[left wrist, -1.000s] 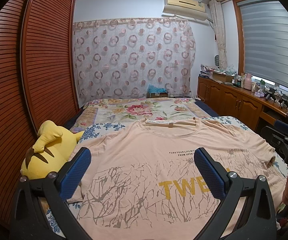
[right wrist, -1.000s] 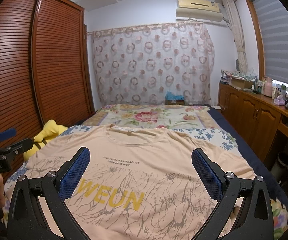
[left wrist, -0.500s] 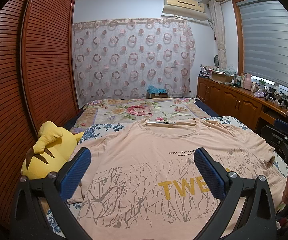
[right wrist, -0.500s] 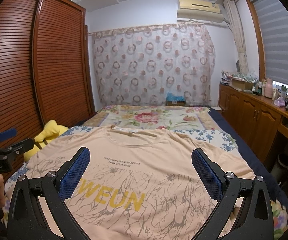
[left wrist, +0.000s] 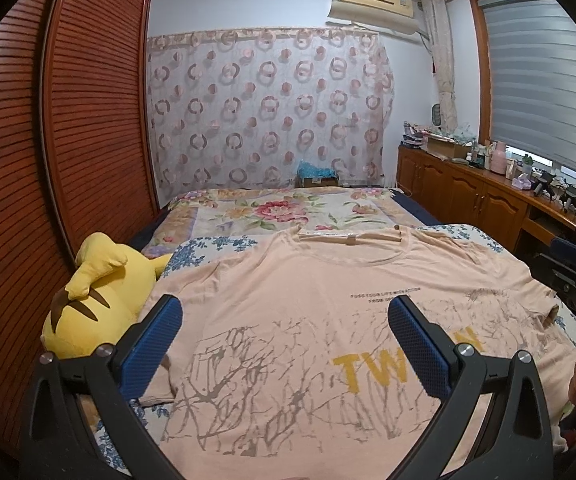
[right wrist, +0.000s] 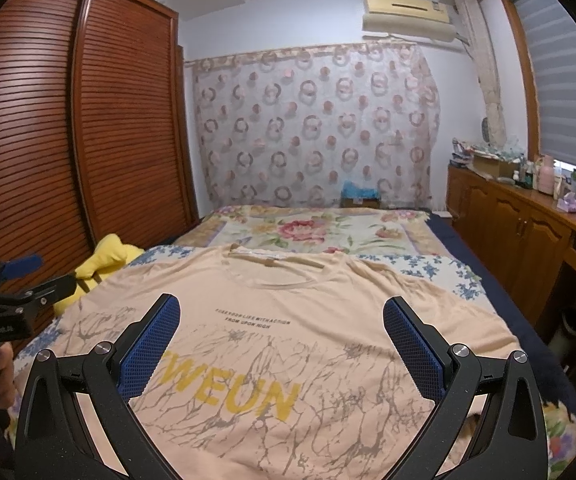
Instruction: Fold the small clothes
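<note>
The peach T-shirt point(left wrist: 308, 320) lay spread flat, print up, on the floral bedspread point(left wrist: 284, 216), collar away from the person; folding had apparently not begun. The left gripper point(left wrist: 284, 334) and right gripper point(right wrist: 280, 334) hovered above it, jaws wide, holding nothing. Next, each likely needed to pinch a side edge or sleeve. No containers held clothes.

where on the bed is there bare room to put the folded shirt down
The floral blanket beyond the t-shirt collar, up to the curtain, lies bare. A strip of blue-flowered sheet shows off its right shoulder. The left edge is crowded by the yellow plush; the cabinet top is cluttered.
</note>
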A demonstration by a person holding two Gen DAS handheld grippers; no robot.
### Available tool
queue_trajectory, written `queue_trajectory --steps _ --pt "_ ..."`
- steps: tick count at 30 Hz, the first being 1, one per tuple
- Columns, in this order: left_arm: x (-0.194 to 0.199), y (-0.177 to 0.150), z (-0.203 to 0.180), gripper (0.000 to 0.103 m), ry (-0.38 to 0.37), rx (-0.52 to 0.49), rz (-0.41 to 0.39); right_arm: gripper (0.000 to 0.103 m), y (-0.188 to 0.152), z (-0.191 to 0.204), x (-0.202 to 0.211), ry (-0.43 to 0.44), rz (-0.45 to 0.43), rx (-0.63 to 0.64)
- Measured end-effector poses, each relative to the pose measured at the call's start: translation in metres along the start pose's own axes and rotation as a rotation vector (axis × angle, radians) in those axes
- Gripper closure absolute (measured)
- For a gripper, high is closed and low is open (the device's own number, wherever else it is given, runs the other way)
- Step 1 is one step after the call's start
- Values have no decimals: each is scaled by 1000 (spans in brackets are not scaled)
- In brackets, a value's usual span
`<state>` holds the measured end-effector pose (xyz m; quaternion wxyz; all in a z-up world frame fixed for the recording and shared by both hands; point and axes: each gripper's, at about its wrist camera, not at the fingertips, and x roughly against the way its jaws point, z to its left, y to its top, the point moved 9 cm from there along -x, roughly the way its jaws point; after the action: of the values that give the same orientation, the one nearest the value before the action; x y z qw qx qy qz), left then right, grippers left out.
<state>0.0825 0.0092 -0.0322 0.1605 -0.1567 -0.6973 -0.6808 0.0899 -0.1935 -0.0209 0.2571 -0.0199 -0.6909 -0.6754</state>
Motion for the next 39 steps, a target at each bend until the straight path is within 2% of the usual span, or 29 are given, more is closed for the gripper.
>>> queue_trajectory --steps 6,15,28,35,39 --pt "-14 -18 26 0 10 13 31 0 -10 14 -15 36 39 25" --pt "-33 -41 77 0 79 26 95 0 -28 36 -38 89 101 73" --pt "-51 -70 135 1 50 42 221 0 -55 75 -72 181 210 156" --pt "-68 -69 155 14 4 67 283 0 -61 85 -79 232 251 164" --pt "-81 -77 166 31 -20 99 341 0 -59 93 -82 254 268 179"
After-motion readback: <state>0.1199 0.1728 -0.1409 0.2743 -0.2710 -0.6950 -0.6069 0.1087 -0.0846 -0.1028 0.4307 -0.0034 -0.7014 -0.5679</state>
